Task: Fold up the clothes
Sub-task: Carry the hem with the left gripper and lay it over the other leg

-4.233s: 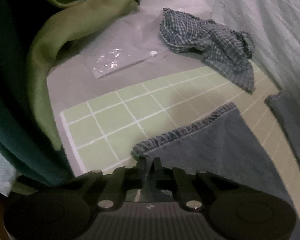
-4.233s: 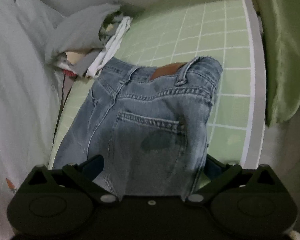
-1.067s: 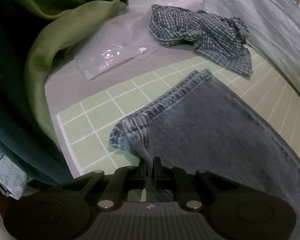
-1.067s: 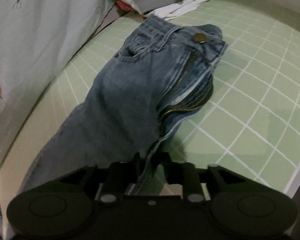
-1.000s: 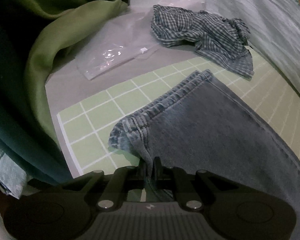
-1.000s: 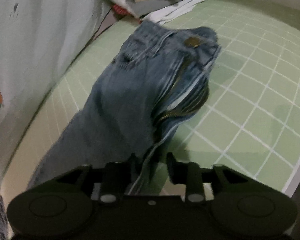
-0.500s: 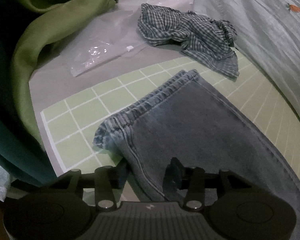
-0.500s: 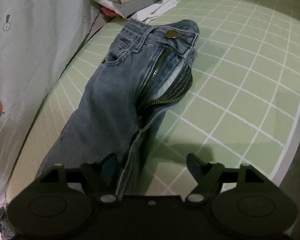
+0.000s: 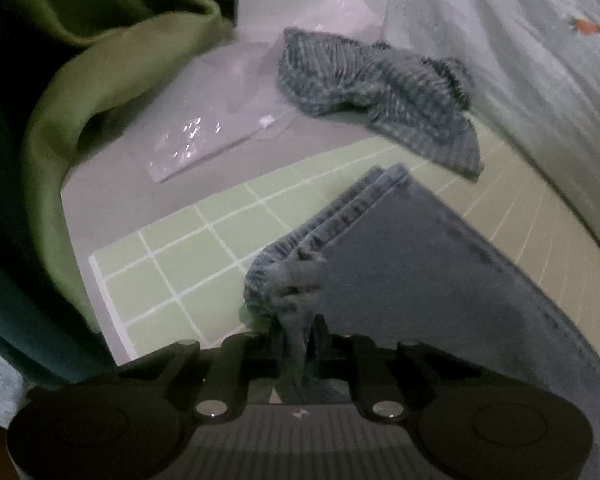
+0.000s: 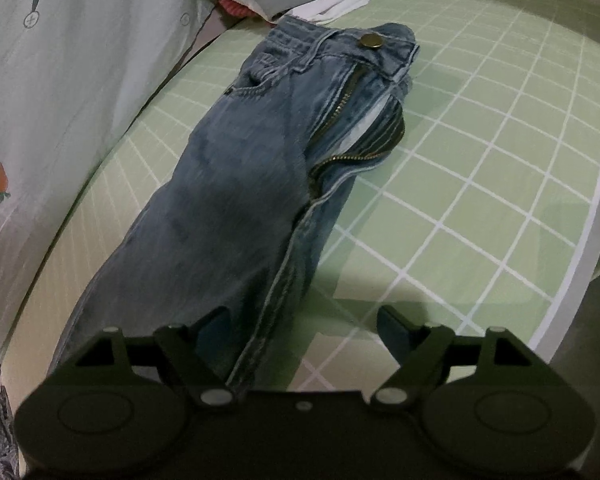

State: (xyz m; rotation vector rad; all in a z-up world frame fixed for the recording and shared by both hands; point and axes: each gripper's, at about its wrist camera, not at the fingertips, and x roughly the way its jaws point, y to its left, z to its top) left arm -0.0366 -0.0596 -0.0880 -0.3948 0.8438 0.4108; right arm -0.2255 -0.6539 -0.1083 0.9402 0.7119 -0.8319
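Pinching jeans, left tool closing.

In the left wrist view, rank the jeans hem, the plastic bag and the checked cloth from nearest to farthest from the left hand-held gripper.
1. Jeans hem: pinched in the left hand-held gripper.
2. Plastic bag: farther back, on the left.
3. Checked cloth: at the back, on the right; its near corner makes this close.

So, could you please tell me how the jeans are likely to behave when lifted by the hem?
The jeans will probably sag and drape: the hem already bunches where the closing left tongs pinch it. They likely feel fairly heavy, being thick, doubled denim. The open fly may flop.
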